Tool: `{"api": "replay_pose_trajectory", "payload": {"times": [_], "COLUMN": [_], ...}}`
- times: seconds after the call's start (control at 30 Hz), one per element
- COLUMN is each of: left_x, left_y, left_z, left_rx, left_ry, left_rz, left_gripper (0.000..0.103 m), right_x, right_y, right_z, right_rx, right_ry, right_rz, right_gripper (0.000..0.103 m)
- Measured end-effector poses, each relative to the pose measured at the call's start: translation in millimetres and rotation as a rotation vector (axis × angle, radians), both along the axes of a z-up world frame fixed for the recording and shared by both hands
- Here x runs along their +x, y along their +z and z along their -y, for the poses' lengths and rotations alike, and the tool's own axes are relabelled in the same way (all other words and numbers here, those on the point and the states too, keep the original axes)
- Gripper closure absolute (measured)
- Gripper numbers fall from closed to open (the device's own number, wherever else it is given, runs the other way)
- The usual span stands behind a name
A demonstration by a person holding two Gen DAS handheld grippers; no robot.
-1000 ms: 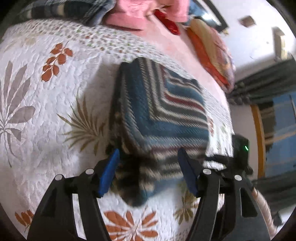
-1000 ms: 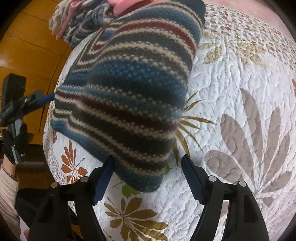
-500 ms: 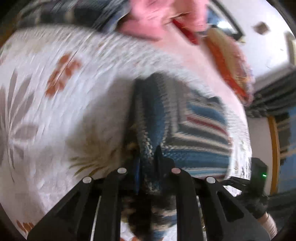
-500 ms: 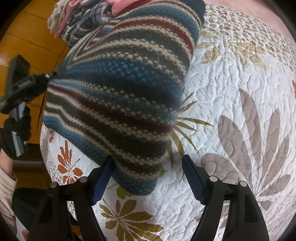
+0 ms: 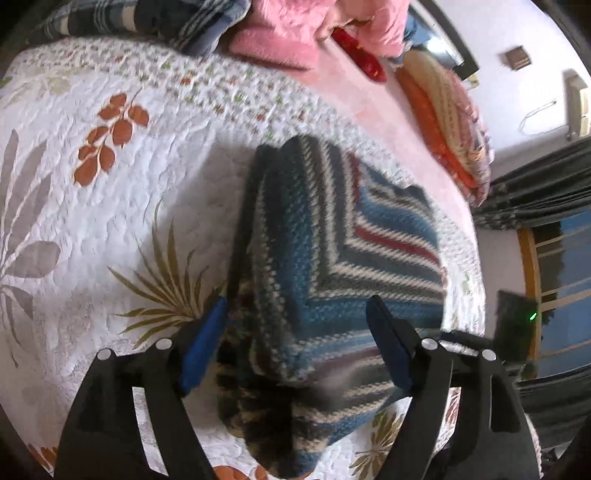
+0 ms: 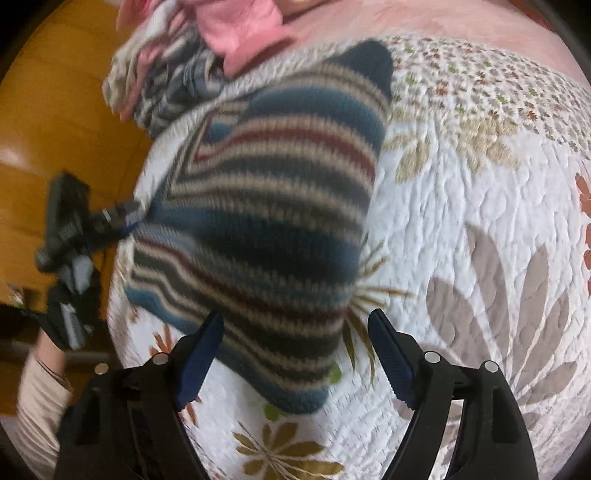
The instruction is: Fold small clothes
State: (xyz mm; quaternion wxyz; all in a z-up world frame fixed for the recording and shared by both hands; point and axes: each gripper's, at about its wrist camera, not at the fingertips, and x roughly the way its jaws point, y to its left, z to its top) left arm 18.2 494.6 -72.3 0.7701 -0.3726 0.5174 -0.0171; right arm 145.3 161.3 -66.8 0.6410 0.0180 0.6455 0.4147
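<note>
the striped knit garment [image 5: 332,266] lies folded on the white floral quilt [image 5: 110,221], near its near edge, with a heap of pink and plaid clothes [image 5: 258,33] at the far side. the left gripper [image 5: 295,345] has its fingers spread apart over the garment's near end, gripping nothing. the right gripper [image 6: 295,354] is likewise spread wide above the garment's near corner.

Both fisheye views look down from close above the quilted bed [image 5: 92,229]. They share the striped knit garment [image 5: 332,258], which fills mid-frame in each. The right wrist view catches the left gripper [image 6: 127,218] at its left edge.
</note>
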Motion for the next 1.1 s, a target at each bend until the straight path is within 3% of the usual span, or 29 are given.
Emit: {"api": "replay_pose_trajectory", "payload": {"times": [0.17,0.33,0.47,0.53,0.7,0.8,0.87,0.93,1.1], "left_x": [8.6,19.3,31.8,39.4,48.1,48.3,44.9,39.9,31.4], "left_y": [-18.9,-30.2,-37.2,-44.9,-52.2,-49.8,-48.9,-44.7,-24.9], "left_z": [3.1,12.1,21.5,25.8,35.7,35.9,30.4,29.3,50.7], "left_rx": [-0.007,-0.012,-0.042,-0.062,-0.049,-0.021,-0.050,-0.071,-0.084], "left_ry": [-0.055,-0.142,-0.184,-0.190,-0.191,-0.184,-0.157,-0.141,-0.132], "left_rz": [-0.036,-0.001,0.030,0.031,0.052,0.052,0.064,0.088,0.167], "left_gripper": [0.026,0.026,0.018,0.016,0.015,0.038,0.059,0.063,0.067], "right_x": [22.9,34.5,39.4,38.4,35.8,31.2,29.3,27.7,17.8], "right_y": [-4.9,-18.7,-28.7,-35.7,-56.1,-51.2,-45.2,-35.0,-4.0], "right_z": [-3.1,-16.3,-29.5,-37.3,-40.4,-42.5,-46.3,-44.1,-23.7], "right_rx": [0.064,0.084,0.111,0.121,0.151,0.148,0.139,0.144,0.164], "right_ry": [-0.063,-0.053,-0.051,-0.050,-0.057,-0.039,-0.026,-0.015,0.007], "right_rz": [-0.055,-0.098,-0.130,-0.139,-0.191,-0.135,-0.105,-0.075,-0.024], "right_gripper": [0.018,0.015,0.008,0.003,0.003,0.013,0.021,0.031,0.034]}}
